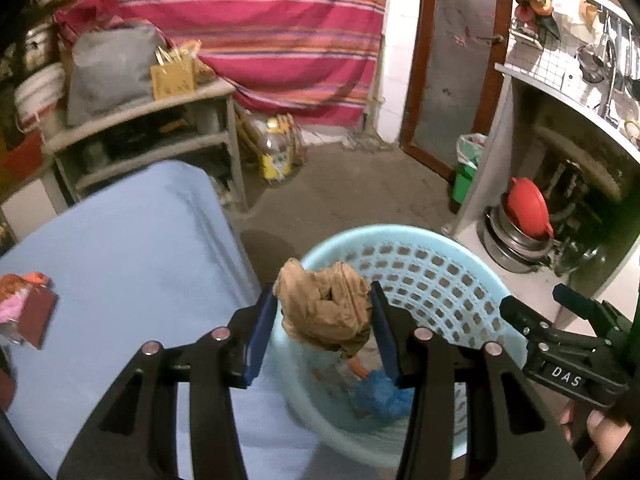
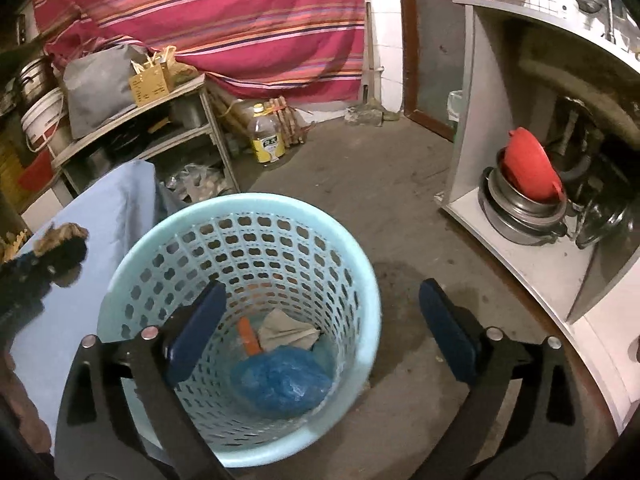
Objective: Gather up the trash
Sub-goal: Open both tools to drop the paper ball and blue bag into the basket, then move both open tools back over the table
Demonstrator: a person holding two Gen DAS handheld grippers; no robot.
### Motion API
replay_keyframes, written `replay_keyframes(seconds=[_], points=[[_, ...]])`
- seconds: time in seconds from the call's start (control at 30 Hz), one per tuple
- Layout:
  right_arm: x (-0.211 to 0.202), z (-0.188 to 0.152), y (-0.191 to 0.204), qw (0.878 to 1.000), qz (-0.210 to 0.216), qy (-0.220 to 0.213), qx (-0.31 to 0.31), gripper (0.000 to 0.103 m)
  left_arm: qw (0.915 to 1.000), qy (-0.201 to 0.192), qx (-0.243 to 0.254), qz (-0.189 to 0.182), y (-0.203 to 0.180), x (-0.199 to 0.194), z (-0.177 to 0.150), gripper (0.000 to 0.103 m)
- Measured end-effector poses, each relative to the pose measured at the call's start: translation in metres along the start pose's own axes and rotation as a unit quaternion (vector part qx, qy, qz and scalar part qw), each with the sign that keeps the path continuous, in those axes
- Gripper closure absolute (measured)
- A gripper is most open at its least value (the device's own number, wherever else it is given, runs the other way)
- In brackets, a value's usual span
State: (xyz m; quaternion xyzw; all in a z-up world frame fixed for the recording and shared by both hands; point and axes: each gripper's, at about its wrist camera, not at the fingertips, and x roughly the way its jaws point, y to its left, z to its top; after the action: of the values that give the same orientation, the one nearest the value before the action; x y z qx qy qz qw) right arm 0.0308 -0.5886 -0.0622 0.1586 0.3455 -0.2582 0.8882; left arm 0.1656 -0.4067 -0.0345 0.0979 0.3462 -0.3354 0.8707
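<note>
Left gripper (image 1: 324, 312) is clamped on a crumpled brown paper wad (image 1: 326, 308), poised right over the near rim of the pale blue perforated basket (image 2: 248, 208). Right gripper (image 2: 320, 320) stands wide with nothing between its fingers, above the basket's mouth. Down inside: a blue plastic bag (image 2: 280, 380), a grey scrap (image 2: 286, 334), an orange piece (image 2: 248, 334). More trash (image 1: 24, 304) lies on the blue-covered table (image 1: 132, 248) beside it.

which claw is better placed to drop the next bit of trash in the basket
Left. The left claw is shut on a crumpled brown paper, right over the rim of the blue basket. The right claw hangs over the basket too, but it is open and empty.
</note>
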Motion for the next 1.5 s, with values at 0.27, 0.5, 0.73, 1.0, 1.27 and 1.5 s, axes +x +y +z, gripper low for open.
replay_keyframes(seconds=[0.27,0.5,0.73,1.0,1.27,1.5], points=[[-0.001,0.0,-0.015,1.0,-0.01,0.003,0.027,0.008,0.9991,0.036,0.009,-0.021,-0.02,0.032,0.004,0.049],[0.0,-0.001,-0.014,0.999,-0.01,0.008,0.03,0.008,0.9989,0.045,0.007,-0.009,-0.014,0.034,0.003,0.028],[-0.002,0.003,0.008,1.0,-0.006,0.001,0.017,0.007,0.999,0.032,-0.03,0.007,0.032,0.003,-0.005,0.024],[-0.003,0.005,0.079,1.0,0.023,-0.001,-0.018,0.004,0.9941,0.016,-0.076,0.076,0.126,-0.048,-0.032,0.013],[-0.001,-0.003,0.18,0.995,0.073,-0.002,-0.07,0.004,0.9628,-0.016,-0.155,0.22,0.255,-0.114,-0.08,0.006],[0.005,-0.019,0.253,0.987,0.107,0.008,-0.123,0.004,0.9202,-0.035,-0.238,0.309,0.333,-0.144,-0.125,0.006]])
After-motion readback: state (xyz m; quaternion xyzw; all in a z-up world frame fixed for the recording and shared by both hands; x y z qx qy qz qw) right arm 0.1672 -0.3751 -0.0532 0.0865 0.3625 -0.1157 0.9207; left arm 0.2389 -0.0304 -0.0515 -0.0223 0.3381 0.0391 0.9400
